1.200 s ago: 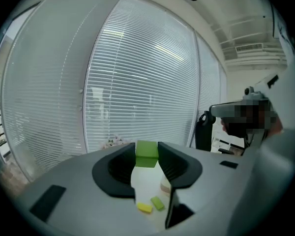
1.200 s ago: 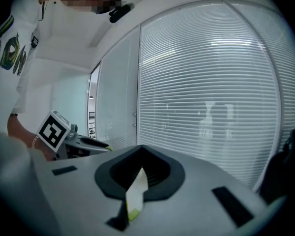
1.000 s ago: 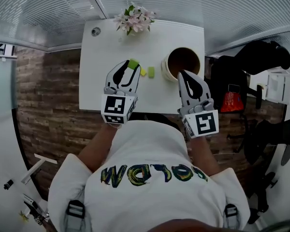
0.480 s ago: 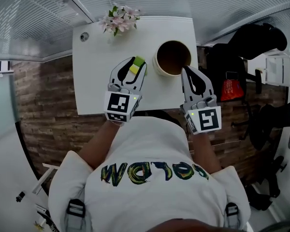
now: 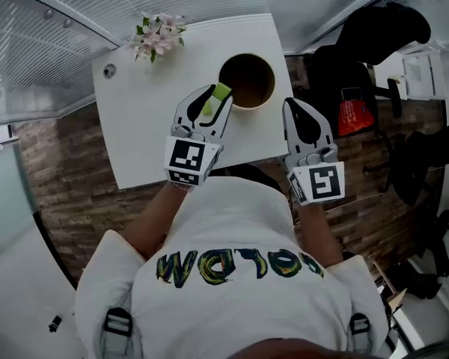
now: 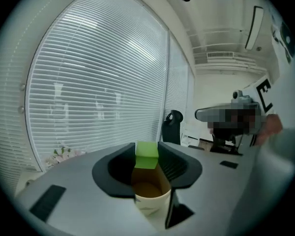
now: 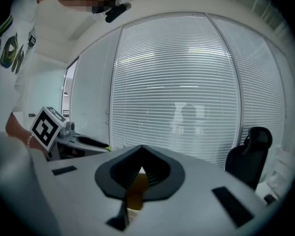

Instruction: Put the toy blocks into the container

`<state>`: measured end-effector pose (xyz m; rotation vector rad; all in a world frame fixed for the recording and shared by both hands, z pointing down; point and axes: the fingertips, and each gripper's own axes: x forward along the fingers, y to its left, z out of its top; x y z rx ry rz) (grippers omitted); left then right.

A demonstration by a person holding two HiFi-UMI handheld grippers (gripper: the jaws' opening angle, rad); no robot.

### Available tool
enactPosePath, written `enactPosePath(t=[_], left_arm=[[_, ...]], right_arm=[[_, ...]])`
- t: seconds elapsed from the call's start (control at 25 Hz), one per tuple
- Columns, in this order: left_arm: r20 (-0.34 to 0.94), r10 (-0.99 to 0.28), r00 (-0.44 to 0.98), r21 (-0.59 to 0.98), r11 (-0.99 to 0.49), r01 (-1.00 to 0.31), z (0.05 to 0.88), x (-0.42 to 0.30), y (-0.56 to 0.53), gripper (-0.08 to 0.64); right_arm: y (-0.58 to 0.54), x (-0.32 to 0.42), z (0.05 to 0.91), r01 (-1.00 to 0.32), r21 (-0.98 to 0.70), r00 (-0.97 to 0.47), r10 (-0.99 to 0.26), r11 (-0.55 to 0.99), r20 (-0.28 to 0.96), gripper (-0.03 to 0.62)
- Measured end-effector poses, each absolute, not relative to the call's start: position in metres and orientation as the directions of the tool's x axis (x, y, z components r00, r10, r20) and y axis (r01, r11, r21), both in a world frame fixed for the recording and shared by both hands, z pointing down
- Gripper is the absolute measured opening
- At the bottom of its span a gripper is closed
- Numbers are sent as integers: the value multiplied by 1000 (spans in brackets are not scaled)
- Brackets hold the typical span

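A bright green block (image 5: 221,92) is clamped between the tips of my left gripper (image 5: 218,94), which is shut on it. The block hangs at the near left rim of the round paper container (image 5: 246,81), whose brown inside shows. In the left gripper view the green block (image 6: 147,155) sits between the dark pads, with the container (image 6: 150,196) right below and ahead. My right gripper (image 5: 290,105) hovers just right of the container, jaws together and nothing in them. In the right gripper view the container (image 7: 136,193) shows low behind the closed tips.
The white table (image 5: 150,126) carries a small bunch of pink flowers (image 5: 156,37) at its far left and a round grommet (image 5: 109,71). A black office chair (image 5: 382,28) and a red item (image 5: 351,114) stand to the right of the table.
My left gripper has carried the green block rightward from the other blocks to the container's rim. The right gripper has shifted along with it, staying beside the container.
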<state>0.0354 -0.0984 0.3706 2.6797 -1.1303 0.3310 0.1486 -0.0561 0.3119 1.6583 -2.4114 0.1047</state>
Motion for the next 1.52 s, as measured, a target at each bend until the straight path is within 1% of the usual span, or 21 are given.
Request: enactPosePath(t=[0.44, 1.0, 1.16, 1.24, 1.28, 1.52], left_arm=[[341, -593, 730, 76, -757, -649, 399, 85, -105, 152], [439, -533, 723, 49, -790, -611, 454, 107, -132, 152], [419, -513, 749, 64, -806, -588, 455, 114, -134, 155], [404, -511, 758, 64, -811, -581, 453, 116, -134, 192], [400, -515, 758, 62, -810, -583, 452, 116, -134, 193], [377, -558, 739, 65, -780, -622, 440, 101, -131, 167]], right_arm=[[-46, 175, 323, -947, 45, -302, -927, 319, 223, 8], [-43, 181, 330, -954, 31, -283, -931, 298, 229, 8], [-43, 183, 330, -955, 29, -280, -932, 295, 231, 8], [-43, 183, 330, -955, 27, -281, -931, 295, 231, 8], [-43, 184, 330, -955, 27, -282, -931, 296, 231, 8], [-43, 180, 330, -950, 25, -297, -927, 311, 229, 8]])
